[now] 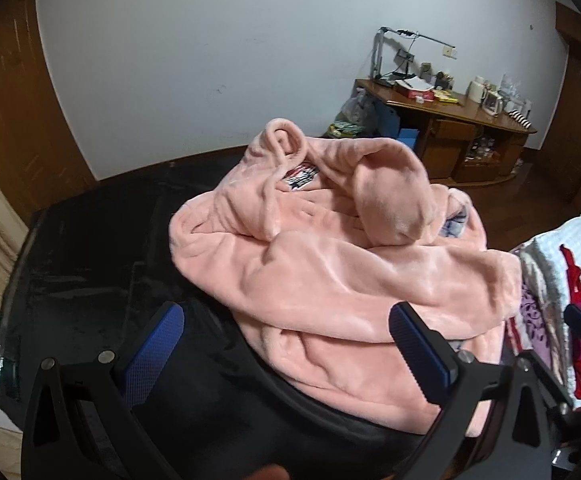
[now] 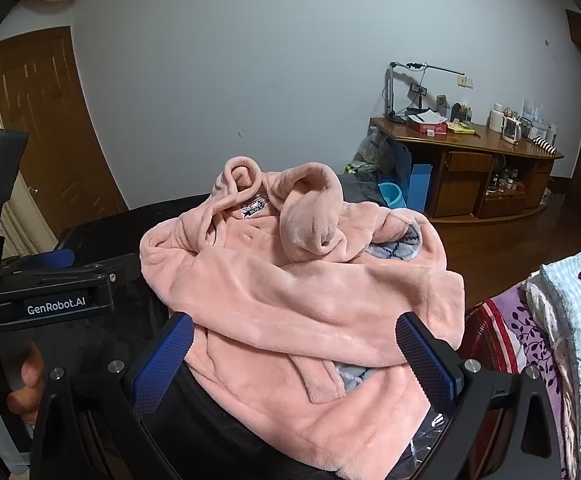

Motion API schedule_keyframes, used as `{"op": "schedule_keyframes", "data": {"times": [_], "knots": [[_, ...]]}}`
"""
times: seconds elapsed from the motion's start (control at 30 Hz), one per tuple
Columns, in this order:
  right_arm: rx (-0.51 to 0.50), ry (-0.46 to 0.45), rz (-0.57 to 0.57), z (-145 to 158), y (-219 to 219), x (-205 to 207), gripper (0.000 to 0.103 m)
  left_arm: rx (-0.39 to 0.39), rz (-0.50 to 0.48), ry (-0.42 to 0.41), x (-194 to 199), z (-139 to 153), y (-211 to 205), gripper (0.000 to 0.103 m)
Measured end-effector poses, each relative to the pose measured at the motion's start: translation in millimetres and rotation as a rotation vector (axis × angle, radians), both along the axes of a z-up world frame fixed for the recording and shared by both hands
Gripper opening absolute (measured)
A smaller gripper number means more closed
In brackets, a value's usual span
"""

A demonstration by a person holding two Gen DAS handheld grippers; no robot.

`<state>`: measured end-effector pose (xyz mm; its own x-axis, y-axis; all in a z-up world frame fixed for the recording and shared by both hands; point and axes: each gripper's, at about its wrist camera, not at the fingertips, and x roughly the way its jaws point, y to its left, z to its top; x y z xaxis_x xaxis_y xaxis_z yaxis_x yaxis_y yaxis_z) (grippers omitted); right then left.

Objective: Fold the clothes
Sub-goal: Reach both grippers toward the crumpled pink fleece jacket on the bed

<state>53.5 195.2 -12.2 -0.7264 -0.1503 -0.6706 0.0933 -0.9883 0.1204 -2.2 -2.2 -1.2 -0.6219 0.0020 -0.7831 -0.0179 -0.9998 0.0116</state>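
Note:
A pink fleece robe (image 1: 330,264) lies crumpled in a heap on a black table (image 1: 90,248), collar and label toward the far side. My left gripper (image 1: 286,344) hovers open above its near edge, blue pads (image 1: 154,352) wide apart, nothing between them. In the right wrist view the same robe (image 2: 290,300) shows grey patterned lining at its right side. My right gripper (image 2: 294,356) is open over the robe's near part, holding nothing. The left gripper's body (image 2: 46,292) appears at the left there, held by a hand (image 2: 26,380).
A pile of other clothes (image 2: 562,344) in white, purple and red sits to the right of the table. Across the room stand a cluttered wooden desk (image 2: 470,160), a blue basin (image 2: 392,194) on the floor and a wooden door (image 2: 50,128).

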Motion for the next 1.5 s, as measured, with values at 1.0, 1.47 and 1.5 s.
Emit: {"op": "schedule_keyframes", "data": {"times": [1.0, 1.47, 1.5], "knots": [[0.166, -0.079, 0.294, -72, -84, -52, 0.103, 0.174, 0.143, -0.270, -15, -92, -111, 0.103], [0.432, -0.193, 0.292, -169, -152, -141, 0.049, 0.252, 0.049, -0.365, -65, -122, -147, 0.103], [0.412, -0.210, 0.278, -170, -150, -148, 0.037, 0.264, 0.037, -0.369, -68, -124, -147, 0.103]]}}
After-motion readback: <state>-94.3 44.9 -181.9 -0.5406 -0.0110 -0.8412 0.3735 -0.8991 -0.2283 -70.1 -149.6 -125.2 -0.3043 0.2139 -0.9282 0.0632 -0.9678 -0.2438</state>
